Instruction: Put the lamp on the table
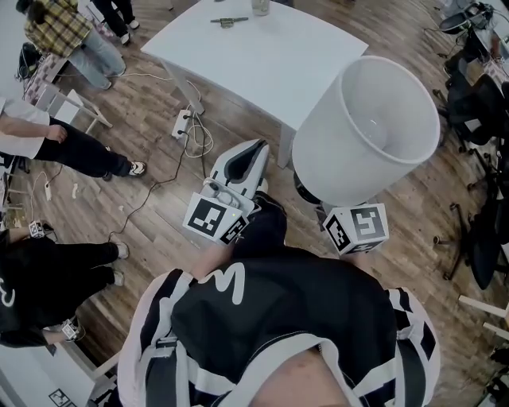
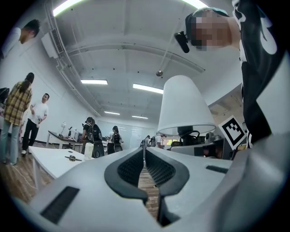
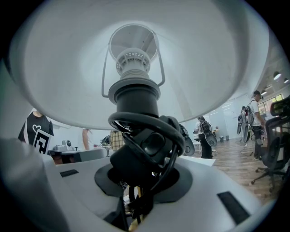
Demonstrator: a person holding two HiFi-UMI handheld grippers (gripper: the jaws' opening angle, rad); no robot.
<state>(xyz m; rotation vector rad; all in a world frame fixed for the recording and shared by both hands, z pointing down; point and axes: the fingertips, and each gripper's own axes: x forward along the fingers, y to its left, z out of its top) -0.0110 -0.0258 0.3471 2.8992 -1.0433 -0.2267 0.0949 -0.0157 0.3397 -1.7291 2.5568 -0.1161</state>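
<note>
Lamp has a big white tapered shade and hangs tilted in the air by the table corner. Only the right gripper view shows its black stem with cord looped round it, and the right gripper clamped on that. The left gripper has its 2 jaws pressed together, empty, roughly level.

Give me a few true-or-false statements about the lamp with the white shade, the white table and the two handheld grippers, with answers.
1. The white-shaded, black-stemmed lamp is clamped in the right gripper. True.
2. The lamp stands on the white rectangular table. False: it is held in the air.
3. The left gripper grips the lamp too. False: its jaws are together, empty.
4. A small dark tool lies on the table. True.
</note>
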